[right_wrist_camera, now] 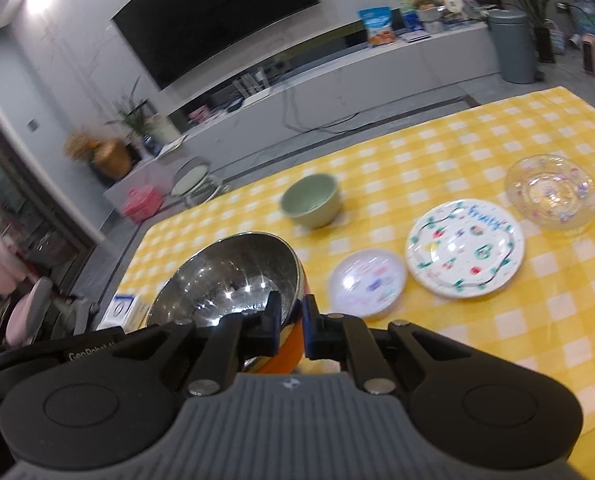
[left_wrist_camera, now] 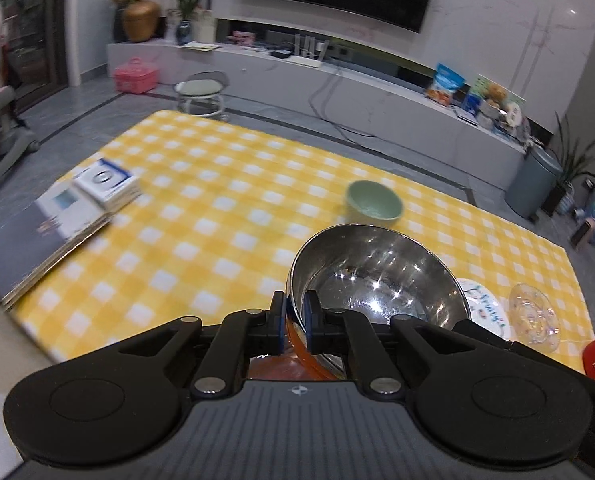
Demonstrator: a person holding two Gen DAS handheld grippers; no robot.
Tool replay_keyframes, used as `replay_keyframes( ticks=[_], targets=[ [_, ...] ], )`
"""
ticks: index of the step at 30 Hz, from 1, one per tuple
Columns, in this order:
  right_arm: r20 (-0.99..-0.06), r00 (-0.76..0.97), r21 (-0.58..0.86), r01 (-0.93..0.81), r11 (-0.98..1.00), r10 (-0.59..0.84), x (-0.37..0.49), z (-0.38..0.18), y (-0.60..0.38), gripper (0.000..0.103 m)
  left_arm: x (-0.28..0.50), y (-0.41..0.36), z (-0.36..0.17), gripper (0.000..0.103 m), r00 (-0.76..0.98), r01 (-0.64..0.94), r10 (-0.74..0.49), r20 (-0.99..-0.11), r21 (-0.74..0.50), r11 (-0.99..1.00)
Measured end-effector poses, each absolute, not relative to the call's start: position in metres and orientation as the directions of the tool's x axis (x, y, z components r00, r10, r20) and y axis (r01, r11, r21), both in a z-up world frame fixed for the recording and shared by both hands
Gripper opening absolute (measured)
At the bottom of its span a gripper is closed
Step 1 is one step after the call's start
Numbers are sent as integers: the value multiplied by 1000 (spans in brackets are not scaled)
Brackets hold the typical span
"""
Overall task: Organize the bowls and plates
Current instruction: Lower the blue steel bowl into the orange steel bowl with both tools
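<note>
Grippers both clamped on steel bowl (left_wrist_camera: 377,276) rim: left gripper (left_wrist_camera: 294,320) pinching the near-left edge, right gripper (right_wrist_camera: 290,322) the near-right edge, bowl carried above the checked table (left_wrist_camera: 225,208). Judgement: keep both wrists level and moving together, or the rim twists out of the pads. Likely drop zone is by the green bowl (right_wrist_camera: 311,199), at 12 o'clock from the steel one. Fruit plate (right_wrist_camera: 465,248) and small plate (right_wrist_camera: 367,282) sit at 2–3 o'clock, glass bowl (right_wrist_camera: 551,196) beyond; swing clear of them.
</note>
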State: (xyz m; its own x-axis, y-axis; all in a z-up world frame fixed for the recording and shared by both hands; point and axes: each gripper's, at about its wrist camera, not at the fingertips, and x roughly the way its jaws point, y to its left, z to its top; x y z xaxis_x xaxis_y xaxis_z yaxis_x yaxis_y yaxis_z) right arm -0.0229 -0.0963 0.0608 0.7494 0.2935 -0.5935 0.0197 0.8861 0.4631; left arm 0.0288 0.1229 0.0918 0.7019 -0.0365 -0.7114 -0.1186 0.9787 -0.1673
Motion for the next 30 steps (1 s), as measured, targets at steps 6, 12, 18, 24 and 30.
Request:
replay_keyframes(
  ticks=[6, 12, 18, 24, 30],
  targets=[
    [-619, 722, 415, -34, 909, 309, -37, 53, -64, 6, 13, 150, 79, 9, 686, -177, -8, -728, -178, 968],
    [-648, 699, 409, -15, 913, 302, -36, 39, -63, 6, 9, 155, 68, 10, 675, -168, -33, -737, -198, 966],
    [-656, 698, 409, 10, 912, 287, -30, 31, -69, 6, 10, 153, 54, 10, 660, -150, -47, -750, -194, 969],
    [-665, 690, 405, 12, 914, 285, -25, 23, -67, 6, 12, 151, 45, 10, 646, -155, -41, -762, -184, 971],
    [-683, 669, 407, 17, 913, 292, -21, 13, -64, 6, 15, 154, 36, 10, 632, -158, -37, -774, -176, 972]
  ],
)
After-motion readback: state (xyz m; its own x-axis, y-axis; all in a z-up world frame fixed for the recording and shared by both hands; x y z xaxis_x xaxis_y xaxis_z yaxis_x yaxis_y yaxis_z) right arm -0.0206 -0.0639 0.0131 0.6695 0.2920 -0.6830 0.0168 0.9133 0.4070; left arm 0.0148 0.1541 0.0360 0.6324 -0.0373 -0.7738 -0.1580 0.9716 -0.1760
